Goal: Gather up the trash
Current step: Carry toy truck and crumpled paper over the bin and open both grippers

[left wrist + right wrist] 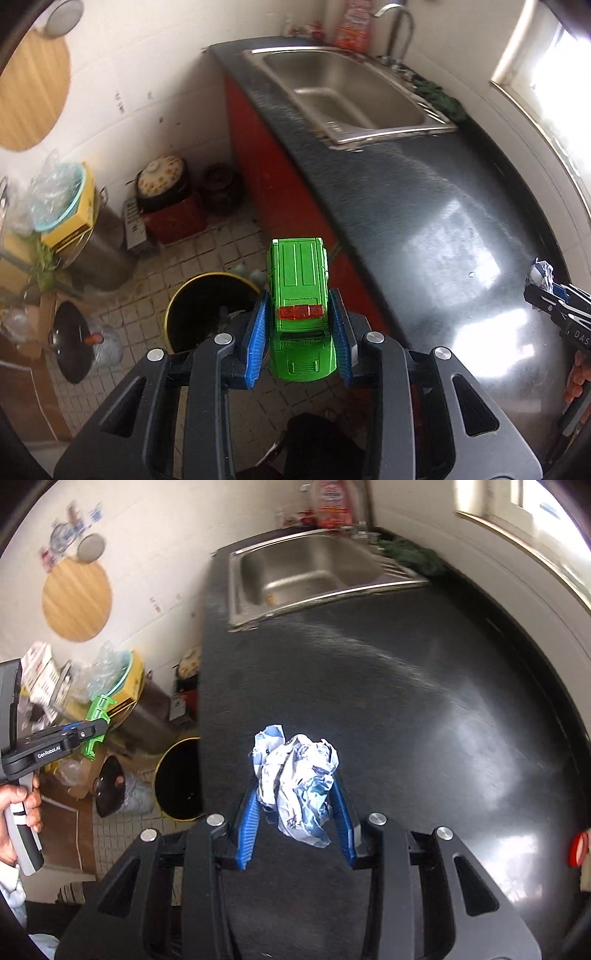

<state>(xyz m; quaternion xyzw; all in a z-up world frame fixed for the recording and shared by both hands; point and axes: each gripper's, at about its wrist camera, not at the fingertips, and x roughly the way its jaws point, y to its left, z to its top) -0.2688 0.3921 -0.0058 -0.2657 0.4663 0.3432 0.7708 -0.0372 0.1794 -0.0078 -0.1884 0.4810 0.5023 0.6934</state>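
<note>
Left gripper (301,325) clamps green toy car (300,306) above floor, beside bin (207,284) | right gripper (295,805) pinches crumpled paper (295,782) over dark counter (406,701)

White lettering reading "GenRobot.AI" runs along the black side of the left gripper (89,732), seen from the right wrist camera near the left edge of the frame. In the left wrist camera, the right gripper (537,291) at the far right edge carries white capitals "DAS" on its black body (the word is cut off by the frame edge, so the rest cannot be read). The crumpled paper (297,784) shows blue print, too creased to read. The red-labelled bottle (331,502) behind the sink (236,590) is too blurred to make out any words.
</note>
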